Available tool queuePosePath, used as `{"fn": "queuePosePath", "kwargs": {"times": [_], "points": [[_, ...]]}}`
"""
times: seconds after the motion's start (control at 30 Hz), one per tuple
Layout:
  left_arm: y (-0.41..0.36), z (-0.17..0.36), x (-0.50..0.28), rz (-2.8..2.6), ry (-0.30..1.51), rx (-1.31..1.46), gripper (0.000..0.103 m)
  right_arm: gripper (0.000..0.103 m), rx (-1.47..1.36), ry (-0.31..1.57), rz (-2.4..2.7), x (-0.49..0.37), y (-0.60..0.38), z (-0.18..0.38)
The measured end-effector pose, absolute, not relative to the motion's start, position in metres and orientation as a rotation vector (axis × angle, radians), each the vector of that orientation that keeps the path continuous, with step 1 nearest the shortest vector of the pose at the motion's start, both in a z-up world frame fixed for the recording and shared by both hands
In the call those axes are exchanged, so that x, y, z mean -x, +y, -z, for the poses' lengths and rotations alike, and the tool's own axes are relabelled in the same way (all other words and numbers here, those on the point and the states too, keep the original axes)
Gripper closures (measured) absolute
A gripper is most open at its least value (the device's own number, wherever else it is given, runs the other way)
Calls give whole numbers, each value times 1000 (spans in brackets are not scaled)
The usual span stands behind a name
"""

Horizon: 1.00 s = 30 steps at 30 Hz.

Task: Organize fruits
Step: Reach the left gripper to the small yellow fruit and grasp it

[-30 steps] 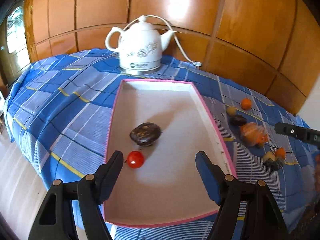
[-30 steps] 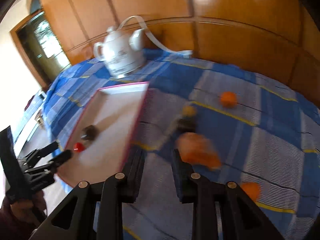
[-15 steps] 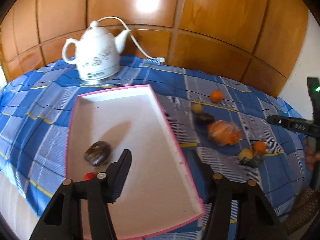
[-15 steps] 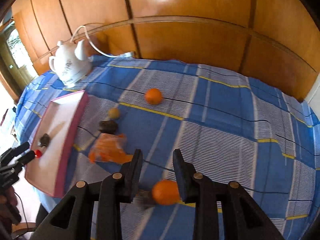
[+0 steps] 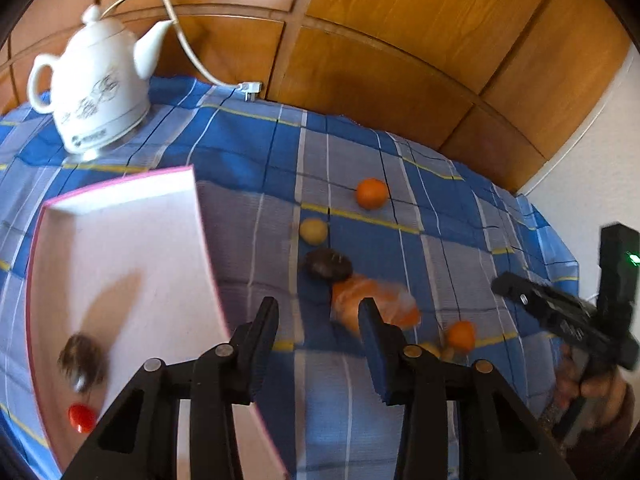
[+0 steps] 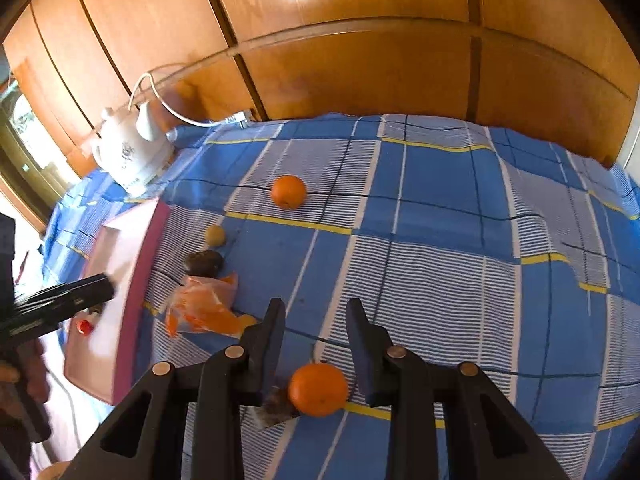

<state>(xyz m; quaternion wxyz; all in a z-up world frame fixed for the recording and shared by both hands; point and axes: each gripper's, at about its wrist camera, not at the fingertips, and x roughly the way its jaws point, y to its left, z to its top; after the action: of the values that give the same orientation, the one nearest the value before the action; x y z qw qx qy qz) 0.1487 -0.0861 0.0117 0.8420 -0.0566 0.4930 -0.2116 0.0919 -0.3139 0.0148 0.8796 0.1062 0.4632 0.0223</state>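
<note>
Both grippers hang over the blue checked cloth (image 6: 440, 208): the left gripper (image 5: 318, 316), its jaws just closing on nothing, sits past the pink tray's (image 5: 120, 240) right edge, while the right gripper (image 6: 316, 320) stands slightly parted with an orange (image 6: 318, 389) between its fingers, untouched. Inside the tray's near corner lie a dark fruit (image 5: 82, 360) and a red tomato (image 5: 81, 417).

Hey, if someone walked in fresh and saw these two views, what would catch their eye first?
Probably the bright oranges scattered over the blue checked tablecloth, one orange lying between the open fingers of the right claw. Next, the white teapot-shaped kettle at the far left by the wood panelling, and the pink-edged tray in front of it holding a small red fruit.
</note>
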Motion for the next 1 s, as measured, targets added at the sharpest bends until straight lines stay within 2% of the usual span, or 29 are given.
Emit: {"fn": "queuePosePath", "kwargs": {"times": [0.33,0.63,0.67,0.7,1.0], "points": [[-136,9,-204,440,1086,-7,63,70,-305,978,-71,-91,-320,-15],[-160,49,-242,395,1151,-113,68,70,-298,978,-103,-92,-313,-17],[-160,52,-243,376,1139,-130,76,70,-302,977,-103,-92,-314,-17],[-159,52,-243,371,1124,-142,79,70,-305,976,-100,-93,-315,-17],[-124,23,-206,408,990,-3,79,70,-320,989,-56,-94,-324,-11]]}}
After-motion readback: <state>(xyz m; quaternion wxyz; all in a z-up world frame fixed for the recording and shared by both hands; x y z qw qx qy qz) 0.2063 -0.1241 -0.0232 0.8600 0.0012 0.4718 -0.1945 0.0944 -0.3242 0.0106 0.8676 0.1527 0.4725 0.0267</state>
